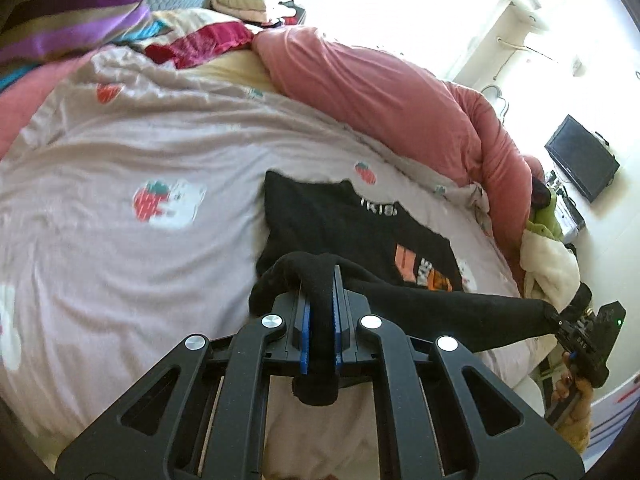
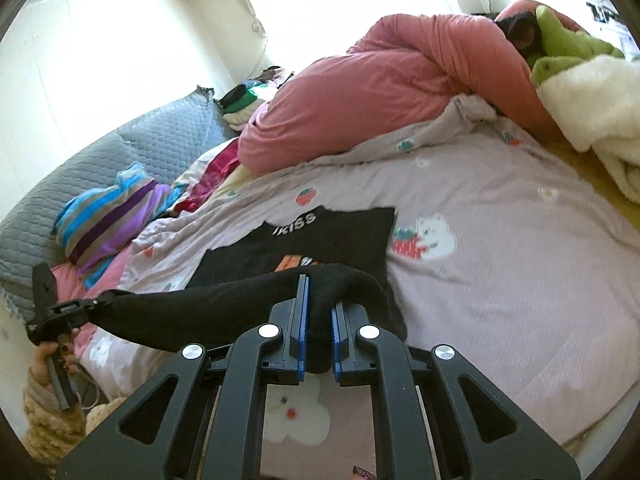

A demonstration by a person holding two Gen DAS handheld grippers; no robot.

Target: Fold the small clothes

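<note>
Jaws of both grippers, left gripper (image 1: 320, 280) and right gripper (image 2: 320, 292), clamped on soft black shirt (image 1: 340, 224) hem, stretched over wrinkled strawberry-print bed sheet (image 1: 120, 160).

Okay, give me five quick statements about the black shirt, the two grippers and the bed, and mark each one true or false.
1. The left gripper is clamped on the black shirt. True.
2. The right gripper hangs open with nothing in it. False: it is shut on a fold of the same shirt.
3. The shirt's near edge is lifted between the two grippers while its far part lies on the bedcover. True.
4. The shirt's printed side faces down. False: white lettering and an orange print show on top.
5. The pink duvet covers the shirt. False: it is bunched at the far side of the bed, apart from the shirt.
</note>
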